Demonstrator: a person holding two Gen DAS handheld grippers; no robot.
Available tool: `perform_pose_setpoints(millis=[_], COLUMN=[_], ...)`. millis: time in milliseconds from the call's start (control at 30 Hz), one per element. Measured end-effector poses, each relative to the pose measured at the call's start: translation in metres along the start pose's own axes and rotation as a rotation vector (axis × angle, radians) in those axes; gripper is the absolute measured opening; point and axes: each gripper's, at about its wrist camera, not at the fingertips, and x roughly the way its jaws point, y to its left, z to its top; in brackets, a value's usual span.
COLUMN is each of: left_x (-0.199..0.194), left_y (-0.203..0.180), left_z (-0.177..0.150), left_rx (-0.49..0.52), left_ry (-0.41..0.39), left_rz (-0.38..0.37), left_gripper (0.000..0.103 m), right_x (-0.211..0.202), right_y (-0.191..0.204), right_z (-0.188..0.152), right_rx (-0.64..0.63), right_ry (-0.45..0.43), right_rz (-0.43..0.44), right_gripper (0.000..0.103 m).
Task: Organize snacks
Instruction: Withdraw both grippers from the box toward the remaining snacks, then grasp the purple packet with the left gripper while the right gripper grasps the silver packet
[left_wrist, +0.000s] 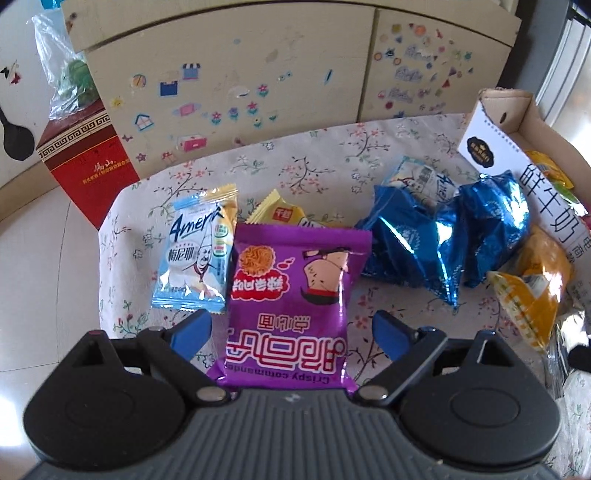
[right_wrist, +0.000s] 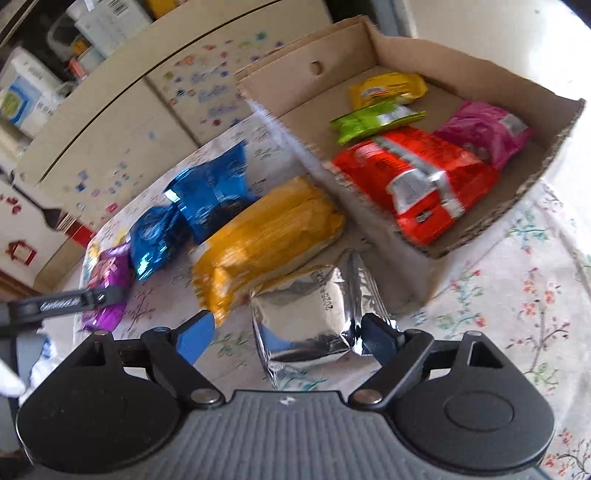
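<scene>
While the cardboard box (right_wrist: 546, 162) at upper right collects snacks, the left gripper (left_wrist: 291, 332) stands spread around the purple packet (left_wrist: 291, 288), the right gripper (right_wrist: 286, 334) spread around the silver pouch (right_wrist: 314, 314), probably for grasping.

A family home: a cream cabinet (left_wrist: 229, 70) covered in children's stickers stands behind a tabletop (left_wrist: 325, 155) spread with a floral cloth, above a pale tiled floor (left_wrist: 40, 236).
</scene>
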Motion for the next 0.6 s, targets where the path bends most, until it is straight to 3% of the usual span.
perform_pose_setpoints(millis=[200, 300, 467, 600], left_x=[0.009, 0.014, 0.015, 0.018], left_y=[0.001, 0.001, -0.004, -0.006], left_z=[-0.002, -0.004, -0.006, -0.007], left_rx=[0.009, 0.011, 0.045, 0.061], left_ry=[0.018, 0.03, 0.025, 0.008], left_rz=[0.006, -0.002, -0.023, -0.025], left_gripper=[0.093, 0.093, 0.093, 0.093], right_x=[0.008, 0.005, -0.01, -0.012], right_y=[0.018, 0.027, 0.042, 0.063], right_z=[-0.011, -0.011, -0.004, 0.003], right_rx=[-0.039, -0.082, -0.228, -0.474], right_ry=[0.121, 0.148, 0.116, 0.076], right_rz=[0.179, 0.216, 0.176, 0.055], right_gripper=[0.093, 0.093, 0.093, 0.093])
